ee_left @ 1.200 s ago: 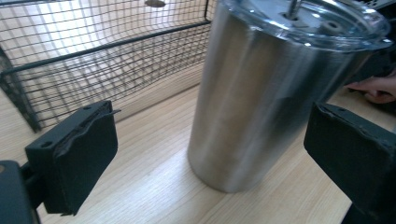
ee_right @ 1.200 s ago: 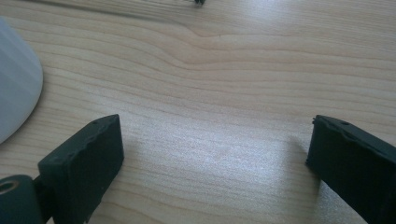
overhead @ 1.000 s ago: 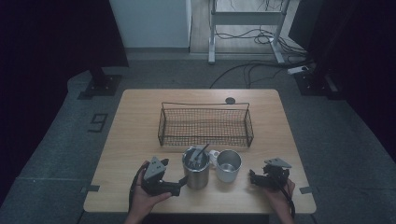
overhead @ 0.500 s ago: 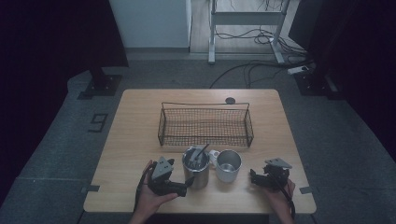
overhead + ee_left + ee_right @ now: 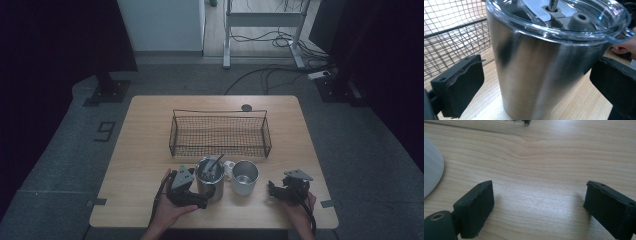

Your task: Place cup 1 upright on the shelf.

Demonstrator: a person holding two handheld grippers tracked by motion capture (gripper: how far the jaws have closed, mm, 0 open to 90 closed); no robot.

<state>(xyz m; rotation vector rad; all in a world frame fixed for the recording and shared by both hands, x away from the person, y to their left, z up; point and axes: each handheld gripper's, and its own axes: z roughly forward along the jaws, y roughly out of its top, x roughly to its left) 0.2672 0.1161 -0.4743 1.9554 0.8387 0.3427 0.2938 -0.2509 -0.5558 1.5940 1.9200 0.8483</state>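
The left gripper point(image 5: 202, 200), spread wide, flanks the steel cup point(image 5: 209, 178) near the table's point(image 5: 150, 150) near edge without touching. The right gripper point(image 5: 272, 189), empty, has been closing over bare wood right of the white mug point(image 5: 245, 176). The basket point(image 5: 220, 133) sits farther back.

the steel tumbler point(image 5: 541, 67) is cut off below; its straw point(image 5: 552, 3) is cut off above.

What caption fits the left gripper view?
Open left gripper straddling steel tumbler with clear lid, wire basket behind.
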